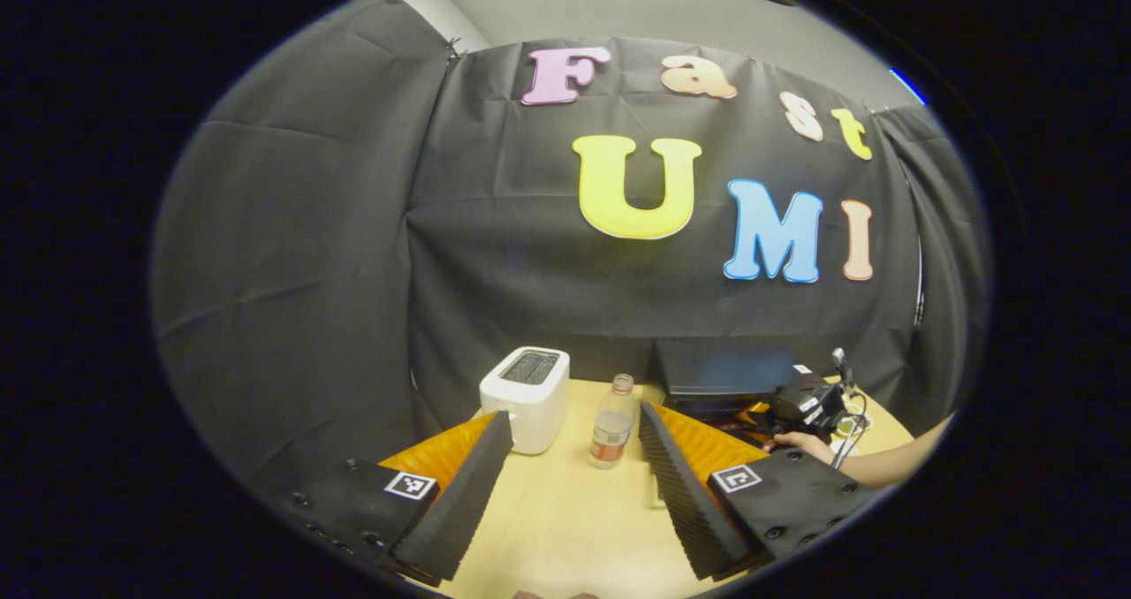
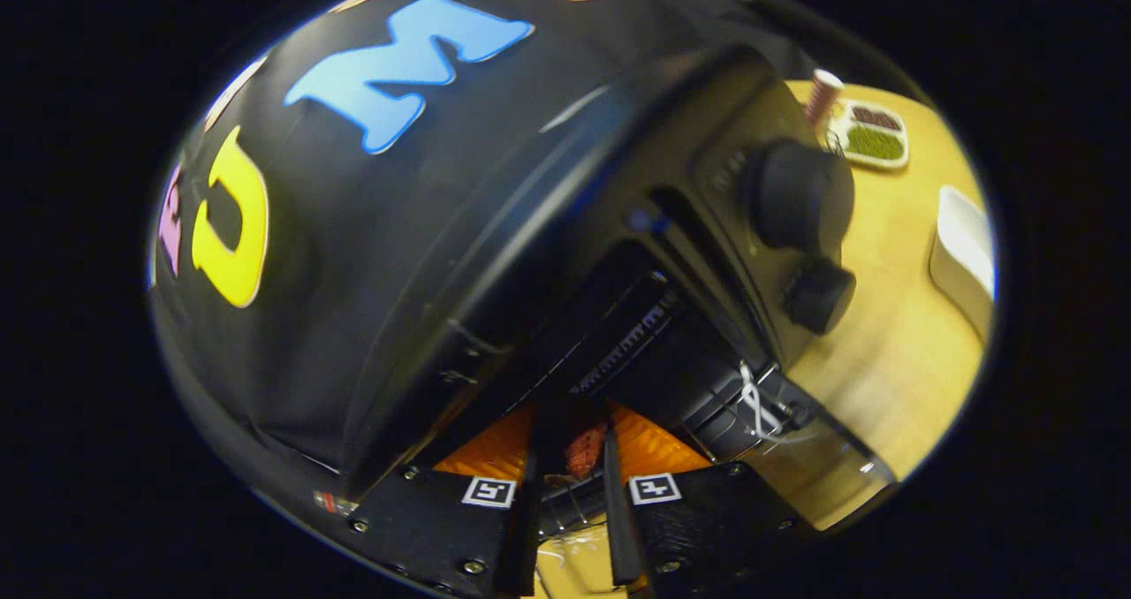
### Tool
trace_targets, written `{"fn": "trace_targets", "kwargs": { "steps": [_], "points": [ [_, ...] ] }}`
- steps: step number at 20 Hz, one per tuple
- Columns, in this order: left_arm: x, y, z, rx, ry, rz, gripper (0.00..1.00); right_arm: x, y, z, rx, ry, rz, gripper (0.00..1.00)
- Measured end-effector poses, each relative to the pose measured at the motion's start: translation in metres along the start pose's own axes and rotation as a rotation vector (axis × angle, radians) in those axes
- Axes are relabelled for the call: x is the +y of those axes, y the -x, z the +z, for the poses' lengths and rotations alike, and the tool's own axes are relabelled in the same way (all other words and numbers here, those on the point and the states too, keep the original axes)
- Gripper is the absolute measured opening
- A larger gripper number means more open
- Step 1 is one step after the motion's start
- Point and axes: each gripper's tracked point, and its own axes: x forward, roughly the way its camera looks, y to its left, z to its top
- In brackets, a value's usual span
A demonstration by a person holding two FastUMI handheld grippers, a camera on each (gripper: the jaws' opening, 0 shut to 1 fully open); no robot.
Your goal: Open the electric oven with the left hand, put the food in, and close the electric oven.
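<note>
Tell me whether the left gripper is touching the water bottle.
Apart. In the left gripper view the left gripper stands open, and bare table shows between its jaws and the water bottle farther back.

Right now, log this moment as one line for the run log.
left gripper: open, empty, above table | right gripper: shut on food piece, at open electric oven | door: down

Dim booth, strong fisheye warp, possibly motion blur on tabletop (image 2: 892,343).
</note>
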Motion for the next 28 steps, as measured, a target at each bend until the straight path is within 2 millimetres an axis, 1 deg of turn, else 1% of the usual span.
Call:
{"fn": "trace_targets", "kwargs": {
  "steps": [1, 2, 4, 5, 6, 7, 8, 9, 10, 12, 14, 17, 18, 20, 21, 23, 24, 25, 27, 28],
  "points": [
    [-0.003, -0.002, 0.000, -0.001, 0.005, -0.004, 1.00, 0.000, -0.001, 0.002, -0.003, 0.049, -0.013, 0.34],
    [-0.005, -0.004, 0.000, -0.003, 0.010, -0.007, 1.00, -0.006, 0.003, 0.003, -0.010, 0.125, -0.042, 0.35],
    [-0.010, -0.005, 0.002, -0.017, 0.011, -0.010, 1.00, -0.003, 0.007, 0.004, -0.021, 0.256, -0.036, 0.42],
    [-0.015, -0.005, 0.003, -0.018, 0.011, -0.021, 1.00, -0.006, 0.010, 0.009, -0.042, 0.323, -0.059, 0.43],
    [-0.018, -0.007, 0.002, -0.018, 0.006, -0.027, 0.98, -0.007, 0.012, 0.014, -0.061, 0.358, -0.057, 0.54],
    [-0.022, -0.007, 0.002, -0.018, 0.002, -0.035, 0.98, -0.008, 0.015, 0.015, -0.063, 0.372, -0.055, 0.54],
    [-0.028, -0.008, 0.001, -0.016, 0.001, -0.043, 1.00, -0.011, 0.019, 0.015, -0.054, 0.384, -0.060, 0.54],
    [-0.032, -0.008, 0.002, -0.015, 0.002, -0.052, 0.98, -0.015, 0.023, 0.017, -0.050, 0.394, -0.063, 0.54],
    [-0.038, -0.008, 0.003, -0.017, 0.003, -0.062, 1.00, -0.018, 0.028, 0.021, -0.053, 0.409, -0.065, 0.54],
    [-0.052, -0.012, 0.005, -0.026, -0.001, -0.084, 1.00, -0.025, 0.044, 0.026, -0.052, 0.446, -0.067, 0.54],
    [-0.064, -0.015, 0.009, -0.036, -0.009, -0.103, 1.00, -0.026, 0.067, 0.035, -0.069, 0.505, -0.050, 0.54],
    [-0.085, -0.020, 0.018, -0.052, -0.006, -0.133, 1.00, -0.020, 0.107, 0.058, -0.134, 0.593, -0.013, 0.53],
    [-0.094, -0.021, 0.020, -0.058, -0.005, -0.144, 0.98, -0.016, 0.123, 0.066, -0.159, 0.615, 0.003, 0.53],
    [-0.112, -0.022, 0.025, -0.071, -0.003, -0.169, 0.98, -0.007, 0.156, 0.089, -0.218, 0.657, 0.034, 0.53],
    [-0.122, -0.022, 0.029, -0.078, -0.003, -0.183, 0.94, -0.003, 0.173, 0.100, -0.250, 0.670, 0.044, 0.53],
    [-0.145, -0.022, 0.035, -0.093, -0.003, -0.213, 1.00, 0.007, 0.213, 0.121, -0.298, 0.673, 0.065, 0.53],
    [-0.158, -0.020, 0.040, -0.104, -0.003, -0.227, 0.98, 0.014, 0.233, 0.130, -0.319, 0.665, 0.085, 0.54],
    [-0.168, -0.019, 0.045, -0.114, -0.003, -0.239, 1.00, 0.019, 0.251, 0.141, -0.344, 0.659, 0.101, 0.53],
    [-0.193, -0.014, 0.053, -0.129, -0.008, -0.268, 1.00, 0.026, 0.285, 0.163, -0.392, 0.646, 0.123, 0.53],
    [-0.205, -0.012, 0.057, -0.138, -0.008, -0.280, 1.00, 0.029, 0.301, 0.169, -0.405, 0.638, 0.137, 0.43]
  ]
}}
